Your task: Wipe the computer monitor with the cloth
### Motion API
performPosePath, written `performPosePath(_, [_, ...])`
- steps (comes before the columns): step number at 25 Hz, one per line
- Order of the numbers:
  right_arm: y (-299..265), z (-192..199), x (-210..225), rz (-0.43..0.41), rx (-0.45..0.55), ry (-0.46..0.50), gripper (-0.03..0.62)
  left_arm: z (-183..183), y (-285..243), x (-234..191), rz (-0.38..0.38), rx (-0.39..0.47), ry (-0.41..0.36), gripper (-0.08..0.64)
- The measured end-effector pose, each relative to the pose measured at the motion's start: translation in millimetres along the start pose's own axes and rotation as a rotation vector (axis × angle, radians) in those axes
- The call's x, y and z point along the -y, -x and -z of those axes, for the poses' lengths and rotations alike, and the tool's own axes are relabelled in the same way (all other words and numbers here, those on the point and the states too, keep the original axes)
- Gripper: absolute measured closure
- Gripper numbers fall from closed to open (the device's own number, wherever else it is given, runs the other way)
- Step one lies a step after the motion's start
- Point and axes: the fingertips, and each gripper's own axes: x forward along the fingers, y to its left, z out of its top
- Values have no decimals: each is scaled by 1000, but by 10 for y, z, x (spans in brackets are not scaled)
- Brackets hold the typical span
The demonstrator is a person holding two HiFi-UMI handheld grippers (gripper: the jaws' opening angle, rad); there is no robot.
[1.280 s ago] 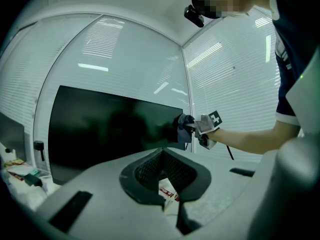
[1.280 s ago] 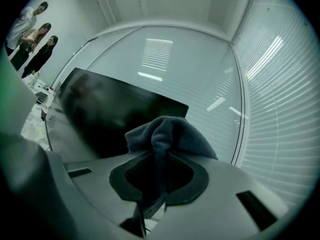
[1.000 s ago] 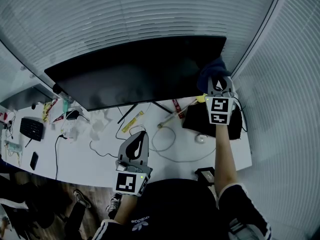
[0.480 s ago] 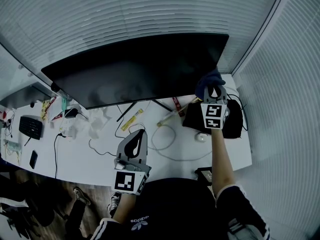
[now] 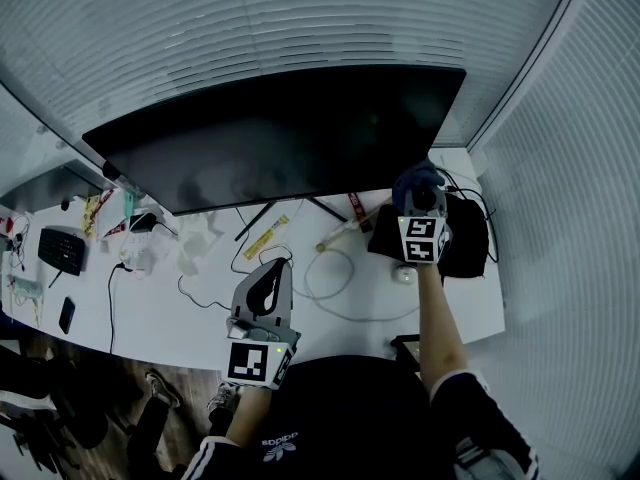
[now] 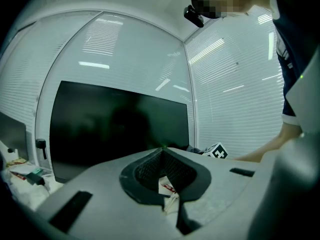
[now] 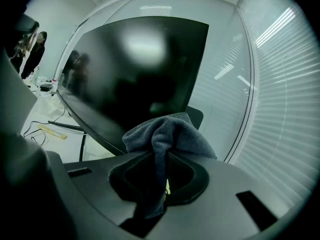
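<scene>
I am holding the right gripper (image 5: 419,194) at the lower right corner of the monitor (image 5: 280,133). In the right gripper view its jaws are clenching a grey cloth (image 7: 167,134) — the fabric is bunching up above the jaws, and a tail is hanging down through the slot between them. In the head view the cloth (image 5: 418,177) is sitting just below the monitor's bottom edge, near the corner; I cannot tell whether it is touching the screen. The screen is dark and is reflecting ceiling lights.

I am keeping the left gripper (image 5: 274,271) low over the white desk (image 5: 150,313), well apart from the monitor and pointing toward it. In the left gripper view its jaws are resting together, gripping nothing; only a white-and-red scrap of desk clutter is showing through the opening.

A black bag (image 5: 465,240) is lying on the desk under the right gripper, and a loose cable (image 5: 318,290) is looping between the two grippers.
</scene>
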Motion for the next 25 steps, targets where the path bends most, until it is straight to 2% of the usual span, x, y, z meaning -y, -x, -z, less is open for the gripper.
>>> performPosePath(4, [-49,169,-65,-1,-46,-14,546,-14,17,-12,-6,4,2,555])
performPosePath(12, [-74,82,-184,55,-66,-53,546,38,121,-118,-22,-5,9,555])
performPosePath(20, [-70,-221,-787,26,-42,-80,546,16,334,-392,-19,-2,17,555])
performPosePath(25, [-71,-384,-1218,17,-48,-100,546,31,564,-741,-26,-14,10,555])
